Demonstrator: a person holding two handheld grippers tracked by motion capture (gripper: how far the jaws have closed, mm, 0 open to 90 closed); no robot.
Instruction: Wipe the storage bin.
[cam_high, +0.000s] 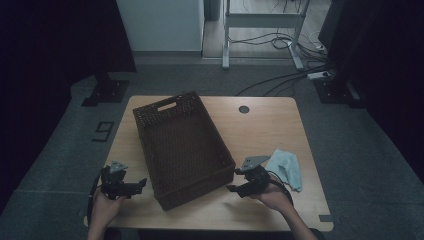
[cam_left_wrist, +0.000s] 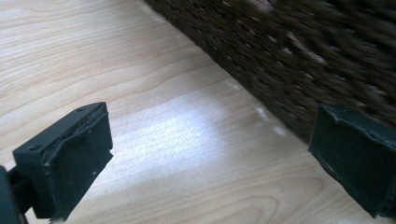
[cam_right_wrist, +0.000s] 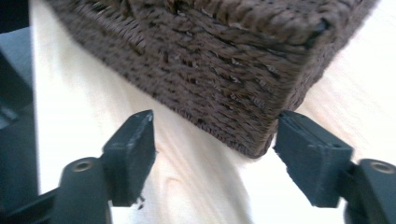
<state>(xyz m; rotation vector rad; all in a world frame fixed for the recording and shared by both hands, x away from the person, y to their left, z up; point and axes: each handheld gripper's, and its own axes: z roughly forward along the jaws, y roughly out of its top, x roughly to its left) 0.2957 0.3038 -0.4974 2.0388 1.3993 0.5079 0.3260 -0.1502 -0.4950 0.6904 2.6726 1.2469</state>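
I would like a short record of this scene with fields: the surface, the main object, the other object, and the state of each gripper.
surface: light wooden table
main object: dark woven basket, set at an angle on the table, nothing visible inside
other object: pale blue cloth, crumpled, right of the basket
left gripper: open, beside the basket's left wall, nothing between the jaws
right gripper: open, jaws pointing at the basket's near right corner, not gripping it
hands: one holding each gripper, at the near edge

A "9"-like mark (cam_high: 104, 131) on the floor left of the table (cam_high: 280, 130)
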